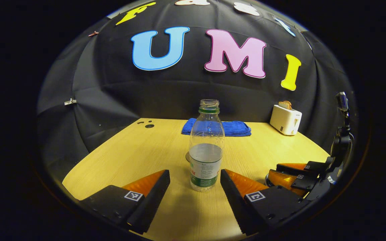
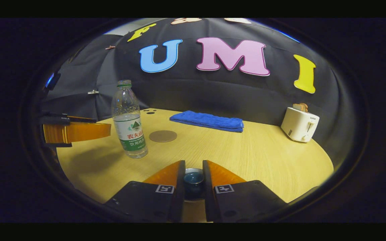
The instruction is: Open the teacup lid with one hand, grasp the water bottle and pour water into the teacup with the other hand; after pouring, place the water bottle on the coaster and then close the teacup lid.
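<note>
A clear water bottle (image 1: 206, 150), about half full with a green neck ring, stands upright on the wooden table. My left gripper (image 1: 194, 179) is open, one finger on each side of the bottle's base, not touching it. From the right gripper view the bottle (image 2: 129, 127) stands at the left, with the left gripper (image 2: 102, 129) beside it. My right gripper (image 2: 193, 174) is shut on the dark blue teacup lid (image 2: 193, 179), which fills the narrow gap between its fingers; the cup beneath is hidden. A round brown coaster (image 2: 163, 136) lies just behind the bottle. The right gripper (image 1: 272, 171) is low at the right.
A folded blue towel (image 2: 209, 121) lies at the back of the table (image 2: 263, 157). A white toaster (image 2: 298, 125) with bread in it stands at the back right. Black cloth walls close in the table on the far sides.
</note>
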`<state>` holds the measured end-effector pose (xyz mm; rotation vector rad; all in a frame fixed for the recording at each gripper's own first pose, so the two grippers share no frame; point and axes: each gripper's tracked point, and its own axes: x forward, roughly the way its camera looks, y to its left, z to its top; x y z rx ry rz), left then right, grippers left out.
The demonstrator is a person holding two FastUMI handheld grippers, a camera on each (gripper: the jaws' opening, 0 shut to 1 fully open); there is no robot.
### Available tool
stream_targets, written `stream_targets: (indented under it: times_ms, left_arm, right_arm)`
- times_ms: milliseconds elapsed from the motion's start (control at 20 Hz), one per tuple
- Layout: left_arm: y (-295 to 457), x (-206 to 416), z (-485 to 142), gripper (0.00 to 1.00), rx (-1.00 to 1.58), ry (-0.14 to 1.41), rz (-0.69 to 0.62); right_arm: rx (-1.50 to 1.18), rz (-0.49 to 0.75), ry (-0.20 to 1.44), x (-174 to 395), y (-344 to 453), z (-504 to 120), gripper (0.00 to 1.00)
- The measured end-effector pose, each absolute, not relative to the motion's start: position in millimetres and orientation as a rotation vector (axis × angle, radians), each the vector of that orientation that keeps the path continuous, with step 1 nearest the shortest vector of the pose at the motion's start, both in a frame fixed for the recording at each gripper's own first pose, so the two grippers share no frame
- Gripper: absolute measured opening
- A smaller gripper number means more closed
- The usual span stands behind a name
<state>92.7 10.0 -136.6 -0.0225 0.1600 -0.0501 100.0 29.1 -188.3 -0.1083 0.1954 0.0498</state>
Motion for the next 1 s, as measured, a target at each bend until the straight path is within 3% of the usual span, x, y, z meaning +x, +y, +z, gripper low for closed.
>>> stream_targets:
  times_ms: [600,650,700,900,1000]
  left_arm:
    - [-11.1,141.3,-145.0,0.95,-0.037,0.144,-0.145]
    - [-12.1,147.5,-144.9,0.95,-0.042,0.138,-0.15]
    - [-12.6,154.0,-145.6,0.95,-0.042,0.131,-0.154]
    - [-16.6,172.0,-144.8,0.95,-0.028,0.103,-0.179]
    - [-16.4,178.2,-144.1,0.95,-0.005,0.097,-0.185]
  right_arm:
    - [-0.082,0.037,0.184,95.2,-0.3,-139.3,0.25]
    - [-0.075,0.028,0.187,94.9,-4.0,-139.3,0.33]
    - [-0.07,0.02,0.188,93.4,-6.7,-140.3,0.25]
    - [-0.064,-0.005,0.194,88.5,-18.0,-146.3,0.29]
    - [-0.059,-0.013,0.202,86.4,-22.5,-152.0,0.25]
